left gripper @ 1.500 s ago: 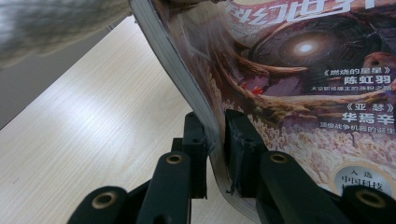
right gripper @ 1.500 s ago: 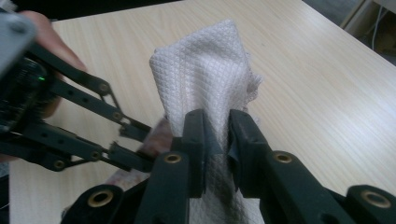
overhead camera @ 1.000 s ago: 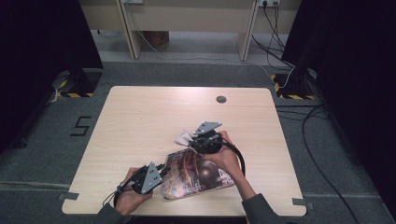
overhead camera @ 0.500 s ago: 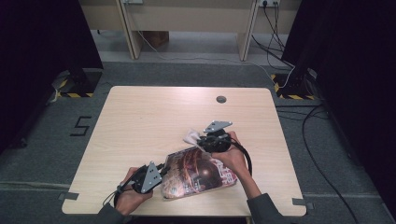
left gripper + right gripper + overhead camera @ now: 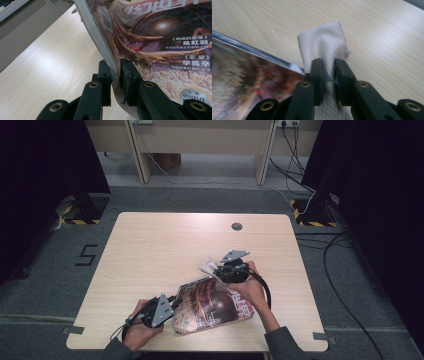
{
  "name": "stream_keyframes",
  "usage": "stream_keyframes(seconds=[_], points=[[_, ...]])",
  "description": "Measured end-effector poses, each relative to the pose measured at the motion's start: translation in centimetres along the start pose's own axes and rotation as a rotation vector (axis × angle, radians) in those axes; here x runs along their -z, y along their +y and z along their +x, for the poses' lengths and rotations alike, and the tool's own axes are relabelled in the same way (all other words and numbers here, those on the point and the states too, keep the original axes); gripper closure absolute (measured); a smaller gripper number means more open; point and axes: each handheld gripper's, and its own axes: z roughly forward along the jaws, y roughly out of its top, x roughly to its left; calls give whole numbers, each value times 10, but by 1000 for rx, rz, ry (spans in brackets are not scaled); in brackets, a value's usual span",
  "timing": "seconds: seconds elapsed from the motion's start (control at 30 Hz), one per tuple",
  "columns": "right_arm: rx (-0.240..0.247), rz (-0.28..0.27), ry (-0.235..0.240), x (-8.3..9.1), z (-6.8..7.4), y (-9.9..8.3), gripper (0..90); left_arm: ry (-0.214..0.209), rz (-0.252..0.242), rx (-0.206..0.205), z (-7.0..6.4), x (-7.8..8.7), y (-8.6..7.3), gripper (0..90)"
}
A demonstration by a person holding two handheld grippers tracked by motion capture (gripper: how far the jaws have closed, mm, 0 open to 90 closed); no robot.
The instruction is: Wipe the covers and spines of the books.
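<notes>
- While the magazine (image 5: 212, 306) lay at the near edge of the table (image 5: 150, 245), its left side was lifted off the wood, because the left gripper (image 5: 115, 75) had its jaws clamped on the bound edge there.
- Near and to the left, the person's left hand (image 5: 136, 332) steadied that gripper low over the table edge.
- Just past the magazine's far right corner, the right gripper (image 5: 328, 72) was closed on a folded white cloth (image 5: 324, 42), which stood up between its jaws.
- The cloth looked to sit just beside the glossy cover; whether it touched could not be told.
- To wipe the cover well, I judged the left grip should hold firm and level so the pages did not buckle.
- The cloth would best be laid flat and drawn across the cover in steady passes, with light pressure, away from the clamped edge.
- Far across the table, a small dark grommet (image 5: 237, 226) sat well apart from the work.
</notes>
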Motion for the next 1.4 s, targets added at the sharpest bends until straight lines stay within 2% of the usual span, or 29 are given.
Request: stream_keyframes(seconds=[0.33,0.5,0.57,0.7,0.83,0.93,1.03,1.13,1.2,1.33,1.4], points=[[-117,51,-75,-8,-43,-23,782,1,-7,-6,0,0,1,791],[-127,79,-122,-10,-57,-32,781,2,-7,-4,0,0,1,791],[-154,81,-128,-12,-62,-36,782,3,-3,-11,0,0,2,791],[-131,59,-119,-10,-61,-34,784,3,-7,-4,0,1,2,790],[-102,28,-68,-8,-46,-22,783,4,-7,-3,1,0,2,790],[-107,-12,4,-6,-35,-14,783,5,-9,-6,1,1,2,790],[-73,-2,-6,-5,-29,-10,783,5,-9,-5,0,1,2,791],[-102,9,-11,-8,-36,-15,784,6,-6,-15,0,1,3,791],[-122,34,-54,-11,-44,-21,784,4,-7,-12,0,1,2,790],[-171,63,-109,-15,-67,-34,784,0,-6,-10,2,0,3,790],[-206,66,-120,-17,-75,-40,785,2,-6,-9,1,0,2,789]])
